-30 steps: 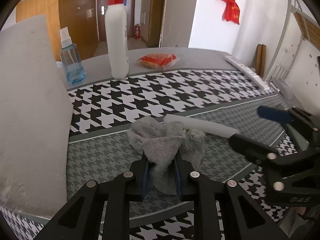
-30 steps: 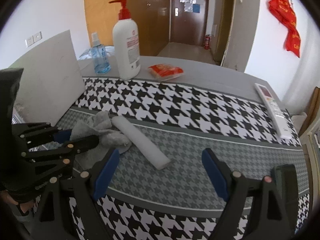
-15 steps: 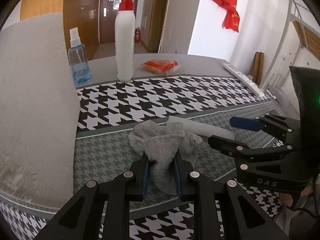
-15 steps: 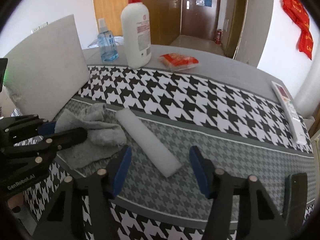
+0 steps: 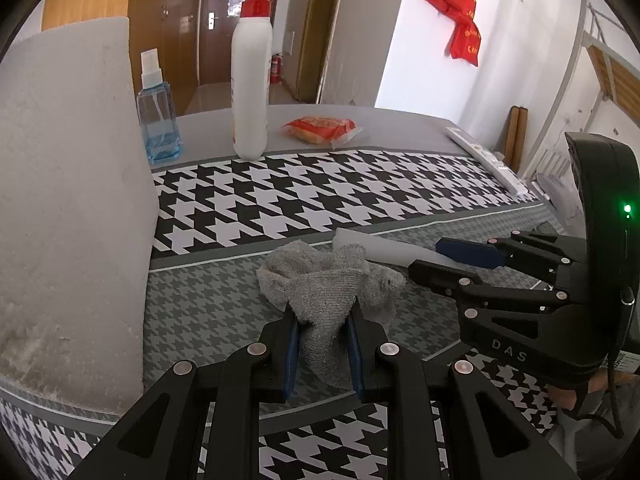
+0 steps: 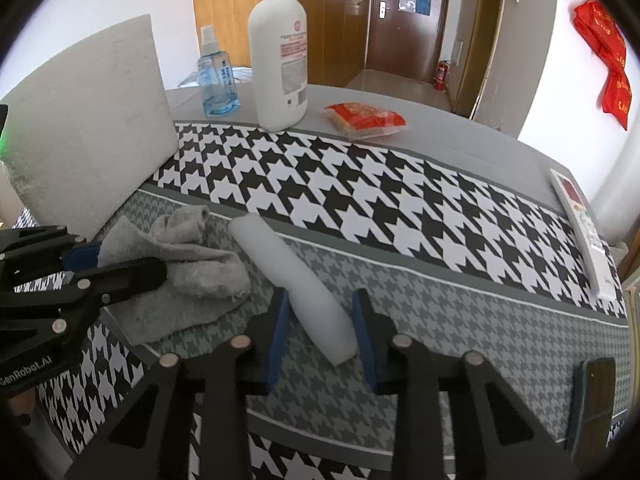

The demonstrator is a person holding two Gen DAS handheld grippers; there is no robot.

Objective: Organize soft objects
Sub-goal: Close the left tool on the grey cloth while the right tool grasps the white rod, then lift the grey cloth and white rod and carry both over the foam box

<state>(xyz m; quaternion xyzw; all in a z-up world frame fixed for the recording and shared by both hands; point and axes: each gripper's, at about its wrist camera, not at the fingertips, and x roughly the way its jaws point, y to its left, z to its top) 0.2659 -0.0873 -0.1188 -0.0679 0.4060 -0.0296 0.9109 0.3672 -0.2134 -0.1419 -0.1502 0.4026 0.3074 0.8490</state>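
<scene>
A crumpled grey cloth [image 5: 328, 280] lies on the houndstooth tablecloth, and my left gripper [image 5: 322, 316] is shut on its near corner. In the right wrist view the same cloth [image 6: 192, 264] sits at the left with the left gripper [image 6: 128, 258] on it. A white foam cylinder [image 6: 296, 276] lies slantwise just right of the cloth. My right gripper [image 6: 320, 300] is closing on its near end, with both blue pads against its sides. From the left wrist view the cylinder [image 5: 392, 246] runs behind the cloth into the right gripper [image 5: 426, 257].
A big white foam block [image 6: 92, 140] stands at the left. At the back stand a pump bottle [image 6: 280, 64], a blue spray bottle [image 6: 216, 80] and a red packet [image 6: 364, 118]. A remote [image 6: 584, 232] lies along the right edge, with a dark flat device [image 6: 596, 392] nearer.
The right gripper's wide-open jaws have come down over the foam cylinder's near end and closed onto it. The left gripper has kept its hold on the cloth.
</scene>
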